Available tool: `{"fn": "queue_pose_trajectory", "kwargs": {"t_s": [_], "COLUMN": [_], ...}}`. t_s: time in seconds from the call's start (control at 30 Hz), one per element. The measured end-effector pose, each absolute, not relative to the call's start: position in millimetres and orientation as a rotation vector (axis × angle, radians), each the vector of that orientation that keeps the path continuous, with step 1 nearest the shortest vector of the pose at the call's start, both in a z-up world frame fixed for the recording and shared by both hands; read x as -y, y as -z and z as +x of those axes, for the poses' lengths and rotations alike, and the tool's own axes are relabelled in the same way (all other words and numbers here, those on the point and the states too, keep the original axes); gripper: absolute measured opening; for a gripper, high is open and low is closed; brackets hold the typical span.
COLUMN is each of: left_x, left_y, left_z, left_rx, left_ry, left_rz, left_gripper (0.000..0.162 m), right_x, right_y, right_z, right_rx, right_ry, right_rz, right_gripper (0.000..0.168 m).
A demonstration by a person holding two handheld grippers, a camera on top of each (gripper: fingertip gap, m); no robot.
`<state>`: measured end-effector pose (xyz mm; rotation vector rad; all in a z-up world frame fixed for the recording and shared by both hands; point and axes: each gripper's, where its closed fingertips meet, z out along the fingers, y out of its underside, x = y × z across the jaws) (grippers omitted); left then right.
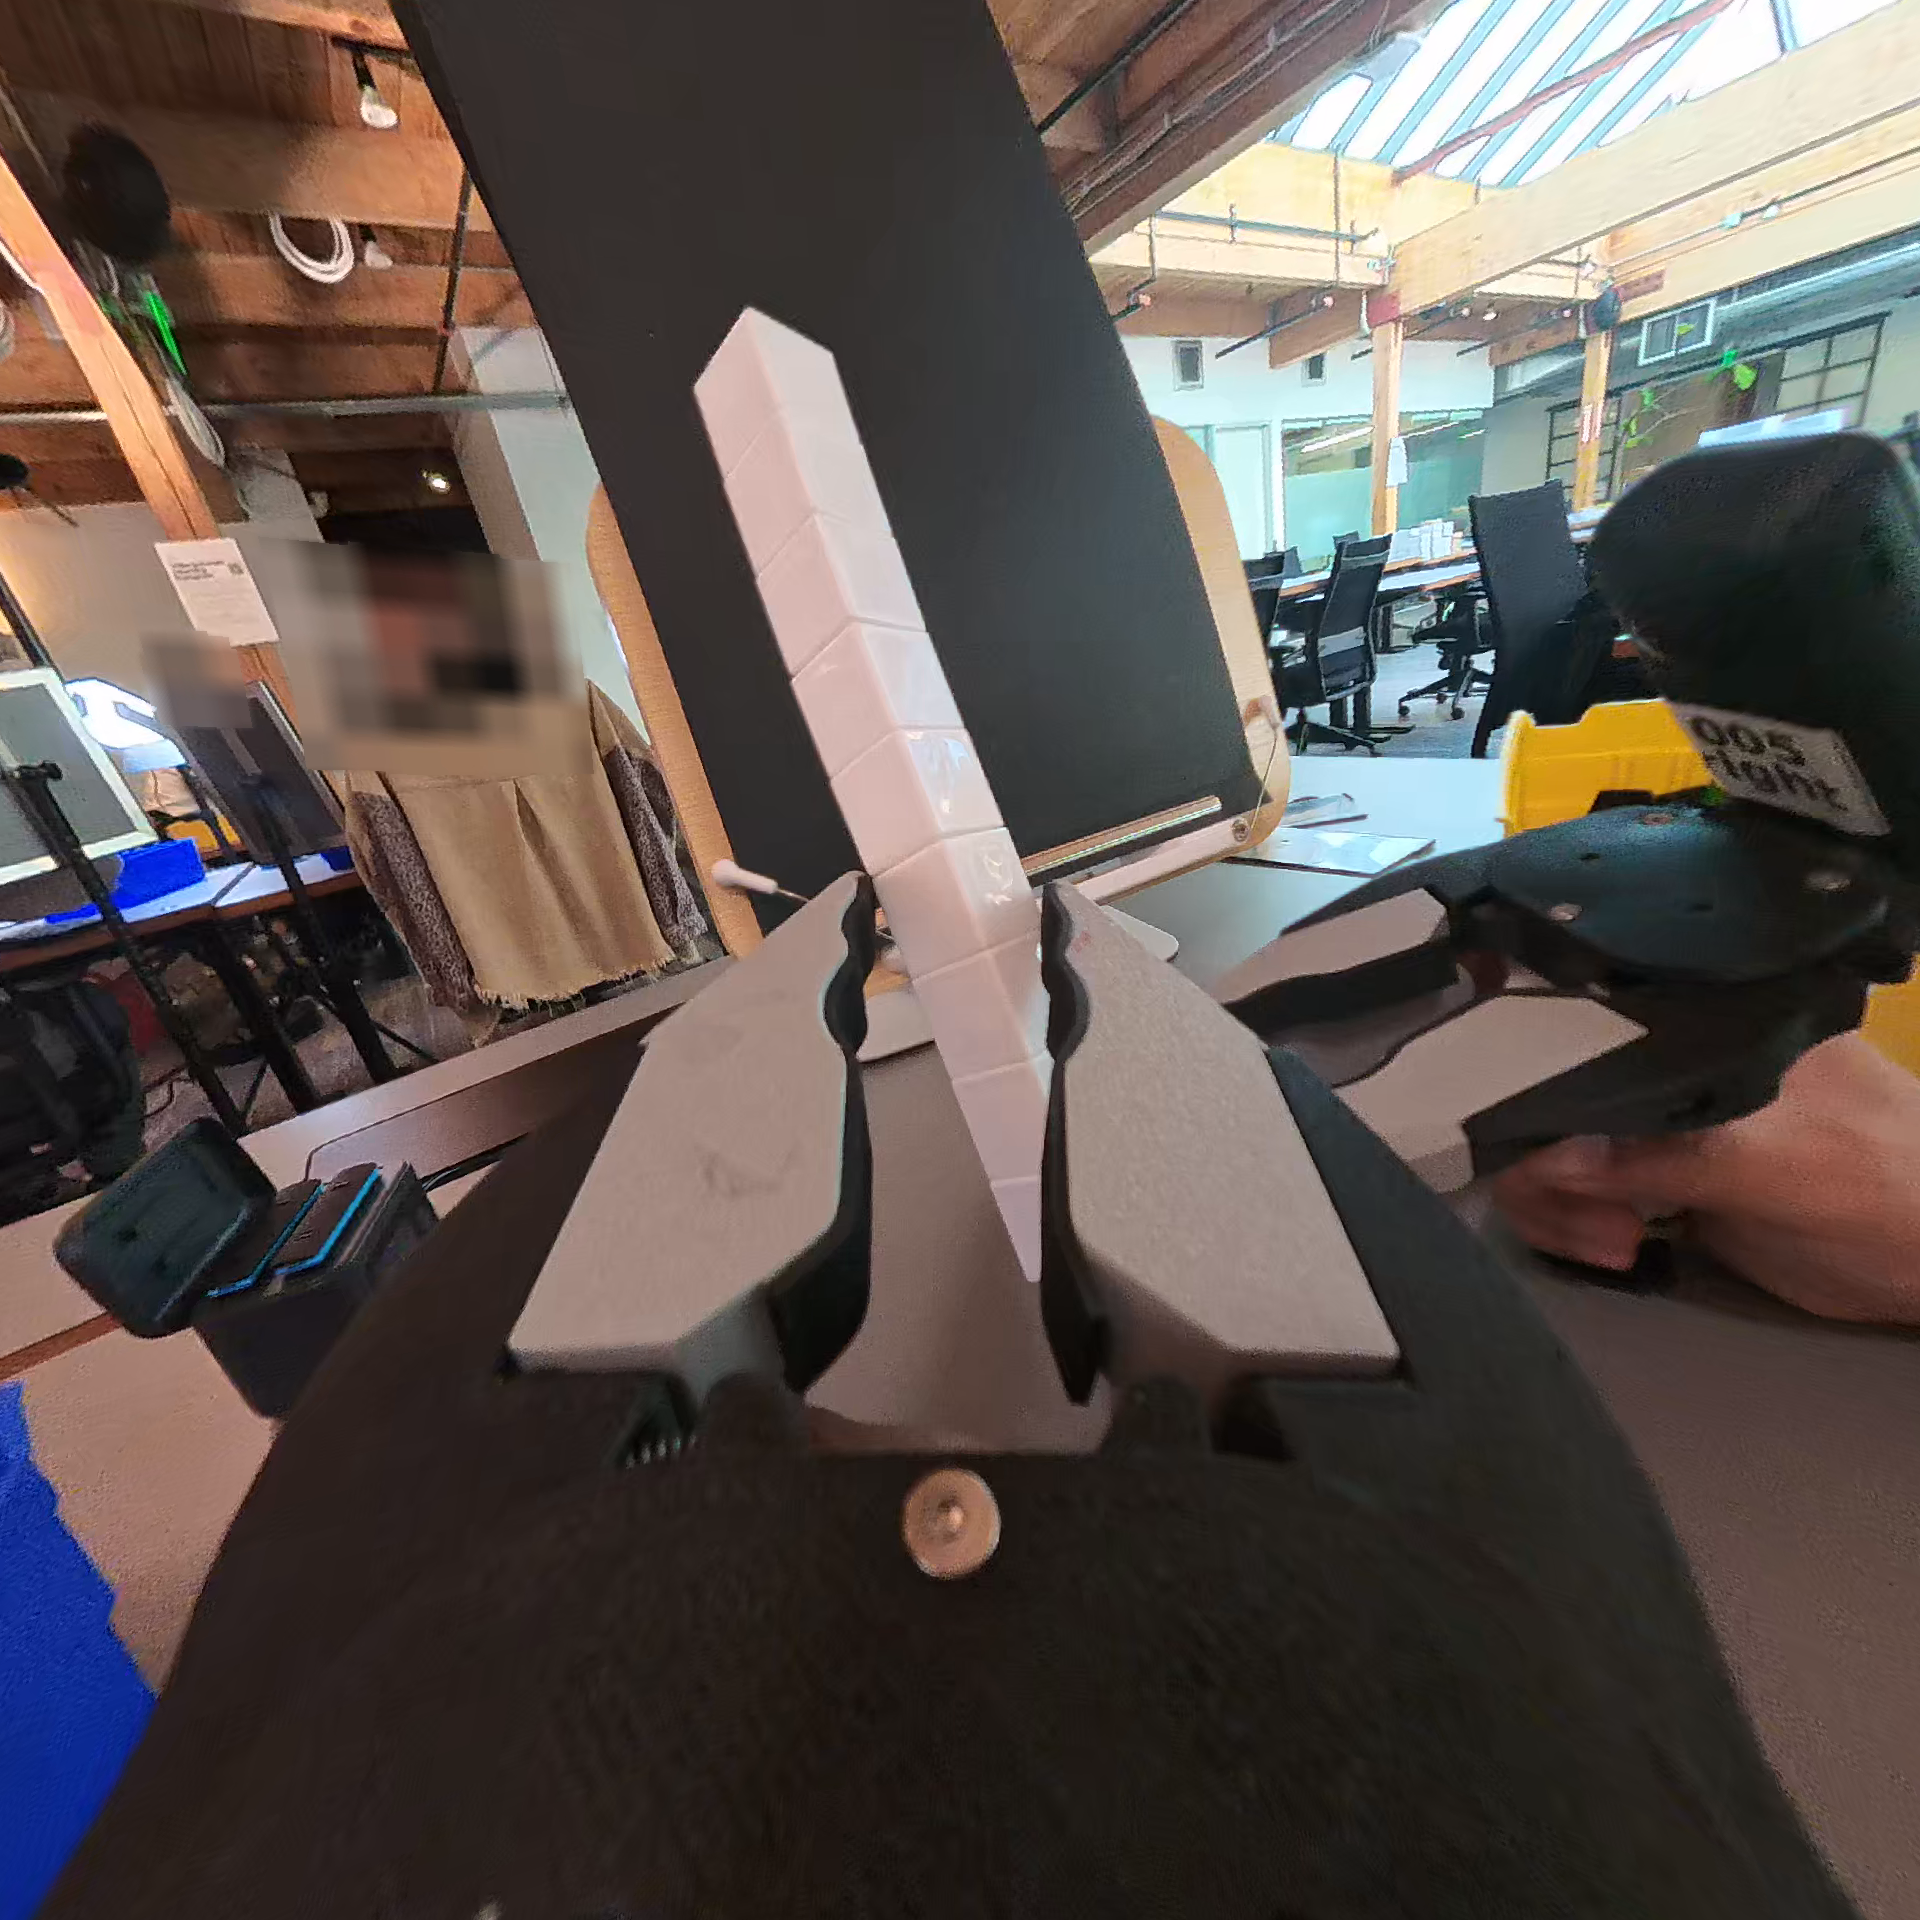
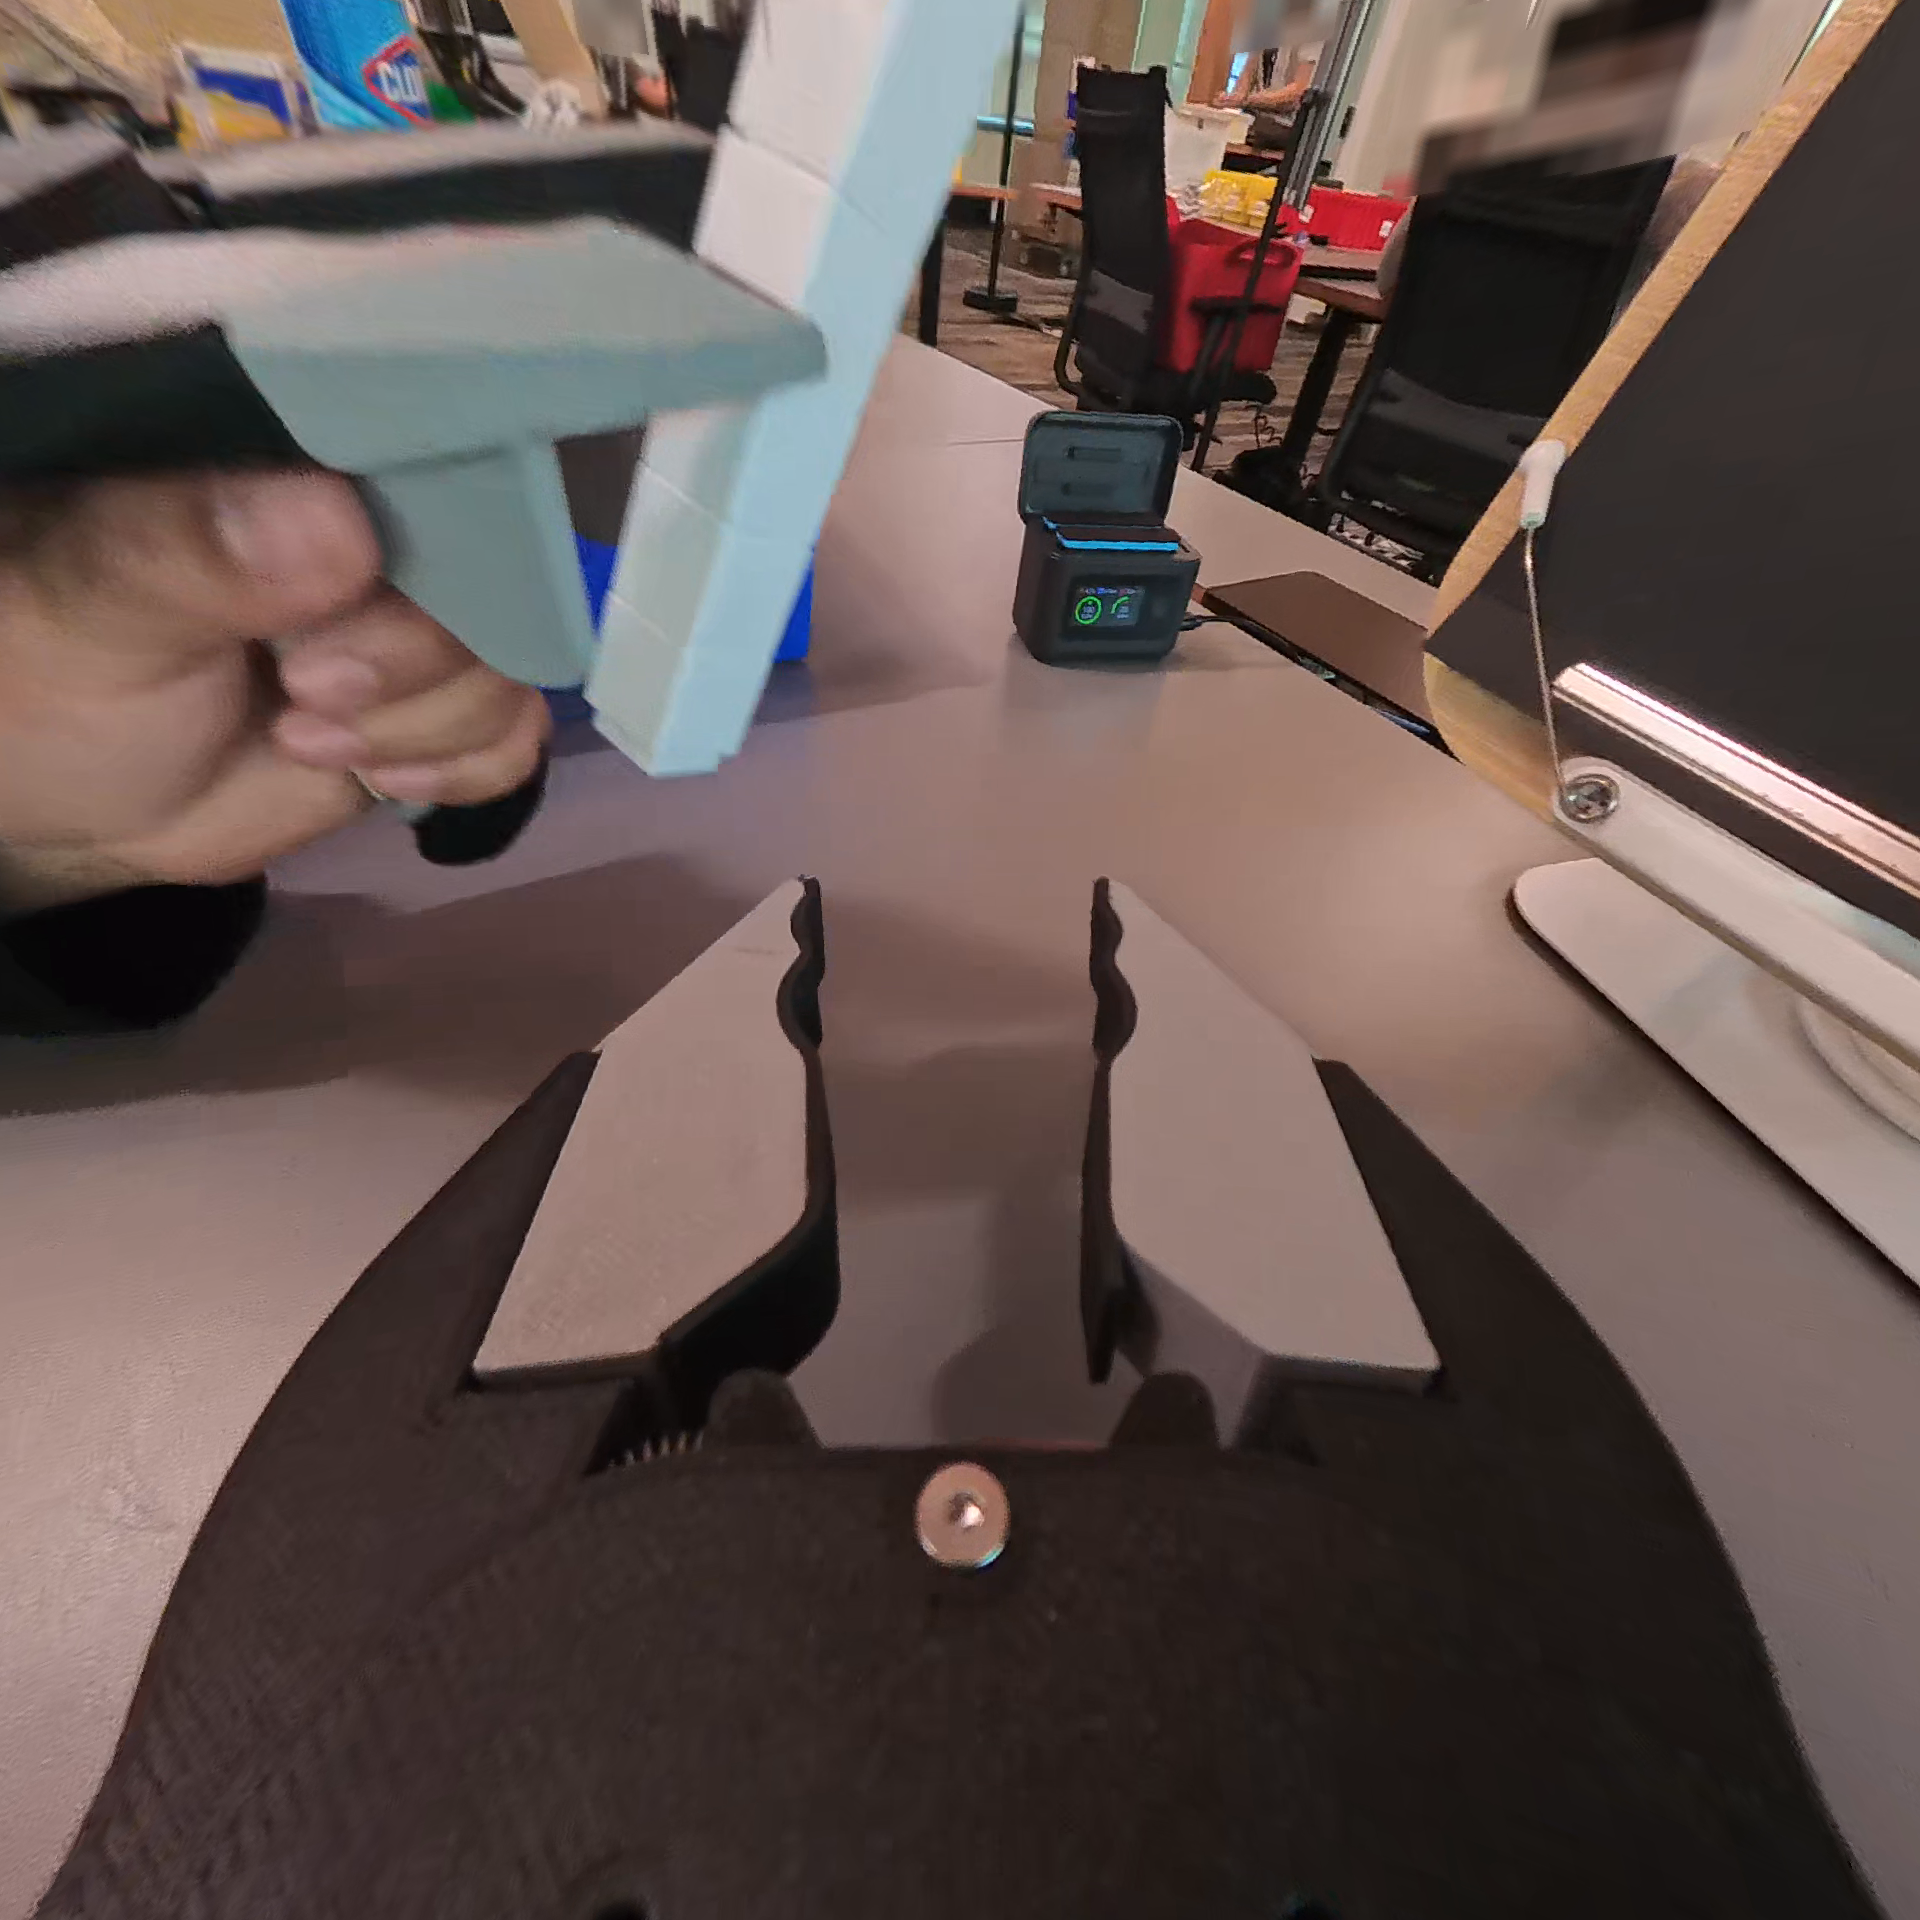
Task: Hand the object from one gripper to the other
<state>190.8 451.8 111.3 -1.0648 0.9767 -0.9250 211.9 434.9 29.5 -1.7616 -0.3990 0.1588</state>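
A long white bar (image 1: pixel 883 748) of small cube-like segments joined end to end is standing tilted in the middle of the left wrist frame — its top leaning toward the upper left, its lower part sitting between grey fingers (image 1: pixel 727 1122) — clear of the tabletop.

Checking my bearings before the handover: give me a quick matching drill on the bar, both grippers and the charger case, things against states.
Things:
1. white bar
2. left gripper
3. right gripper
4. charger case

States:
A. jaws open, nothing between them
B. on the table, lid up
C. held off the table, tilted
D. jaws shut on the bar

Pairs: 1-C, 2-D, 3-A, 4-B
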Motion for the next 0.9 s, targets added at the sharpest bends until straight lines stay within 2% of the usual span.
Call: {"fn": "queue_pose_trajectory", "kwargs": {"t_s": [0.23,0.33,0.57,0.67,0.7,0.9], "left_x": [-463.3,-454.6,-448.5,-440.3,-439.5,-437.0], "left_y": [-91.8,-100.8,-97.2,-93.4,-92.7,-95.1], "left_z": [202.7,200.7,200.8,202.9,202.8,198.0], "left_rx": [-1.025,-1.048,-1.088,-1.13,-1.141,-1.144], "left_ry": [0.919,0.939,1.043,1.128,1.141,1.294], "left_rz": [-1.096,-1.016,-1.013,-1.019,-1.024,-1.046], "left_gripper": [0.03,0.029,0.03,0.029,0.029,0.029], "right_x": [-446.3,-451.1,-459.8,-449.3,-445.4,-426.2], "right_y": [-32.8,-38.8,-52.6,-62.4,-67.5,-89.5], "right_z": [224.3,228.1,224.2,209.4,207.8,213.5], "right_rx": [0.375,0.351,0.283,0.29,0.285,0.268], "right_ry": [-0.194,-0.227,-0.475,-0.698,-0.75,-0.838], "right_rz": [-1.744,-1.711,-1.634,-1.577,-1.55,-1.461], "right_gripper": [0.049,0.051,0.058,0.053,0.056,0.056]}}
